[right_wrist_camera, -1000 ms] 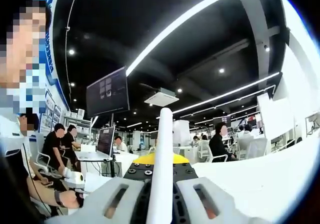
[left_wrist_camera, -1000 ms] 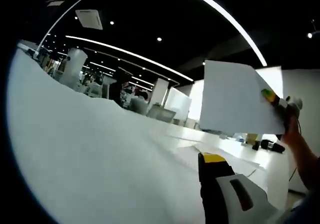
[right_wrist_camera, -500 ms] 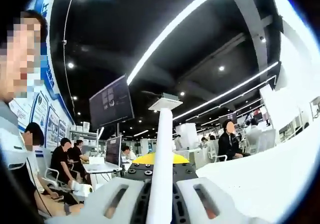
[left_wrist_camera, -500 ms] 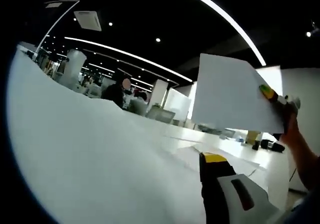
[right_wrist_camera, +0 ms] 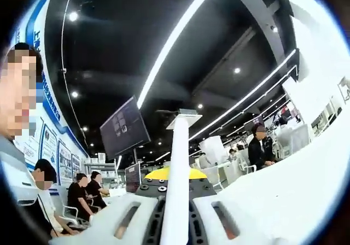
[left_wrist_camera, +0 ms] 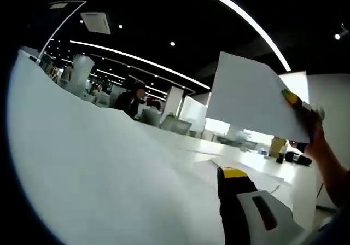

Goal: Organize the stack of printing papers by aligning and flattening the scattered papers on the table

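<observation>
**Right gripper lifts one sheet clear of the table**

In the right gripper view, the right gripper [right_wrist_camera: 176, 212] has its jaws closed on a sheet of paper [right_wrist_camera: 179, 163], seen edge-on as a white strip rising between them. In the left gripper view, that same sheet [left_wrist_camera: 249, 100] hangs in the air above the table [left_wrist_camera: 98, 163], pinched at its right edge by the right gripper [left_wrist_camera: 298, 104], with a person's hand [left_wrist_camera: 322, 146] behind it.

The left gripper [left_wrist_camera: 240, 201] shows one yellow-tipped jaw low over the white tabletop; whether its jaws are apart or together cannot be told. Just beyond it, loose papers [left_wrist_camera: 240, 171] lie flat on the table, edges not lined up.

Farther off, seated people [right_wrist_camera: 87, 193] work at desks, under a hanging monitor [right_wrist_camera: 124, 129] and long ceiling light strips [left_wrist_camera: 136, 59].
</observation>
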Available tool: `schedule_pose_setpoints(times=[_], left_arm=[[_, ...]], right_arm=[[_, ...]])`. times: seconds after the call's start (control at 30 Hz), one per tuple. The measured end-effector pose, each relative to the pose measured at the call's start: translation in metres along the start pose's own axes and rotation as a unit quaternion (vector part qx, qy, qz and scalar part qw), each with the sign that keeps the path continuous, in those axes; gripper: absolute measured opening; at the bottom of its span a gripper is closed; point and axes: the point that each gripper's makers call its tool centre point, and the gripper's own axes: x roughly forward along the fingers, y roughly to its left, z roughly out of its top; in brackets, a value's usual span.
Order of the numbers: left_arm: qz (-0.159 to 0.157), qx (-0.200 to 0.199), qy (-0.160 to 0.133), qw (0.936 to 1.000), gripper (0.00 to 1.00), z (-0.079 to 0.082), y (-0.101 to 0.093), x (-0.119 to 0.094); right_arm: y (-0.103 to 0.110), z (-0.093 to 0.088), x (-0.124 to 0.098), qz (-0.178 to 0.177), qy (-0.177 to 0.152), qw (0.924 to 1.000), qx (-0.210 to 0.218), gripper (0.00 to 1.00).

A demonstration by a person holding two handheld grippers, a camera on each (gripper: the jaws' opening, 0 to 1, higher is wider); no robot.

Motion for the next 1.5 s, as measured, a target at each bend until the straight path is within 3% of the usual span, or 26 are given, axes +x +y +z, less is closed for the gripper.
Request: schedule_pose_setpoints(times=[0.43,0.77,1.2,1.5], left_arm=[[0.000,-0.004,-0.002,1.0000,0.47,0.001,0.000,0.000],[0.003,-0.001,-0.002,1.0000,0.47,0.001,0.001,0.000],[0.003,0.002,-0.001,1.0000,0.47,0.000,0.001,0.000],[0.003,0.004,0.001,1.0000,0.47,0.000,0.001,0.000]], right_arm=[[0.000,-0.023,0.006,0.002,0.023,0.9997,0.009,0.00],[0.002,-0.029,0.015,0.017,0.019,0.9990,0.037,0.00],[0.019,-0.045,0.030,0.038,0.023,0.9978,0.050,0.00],[0.034,-0.071,0.042,0.054,0.043,0.9955,0.064,0.00]])
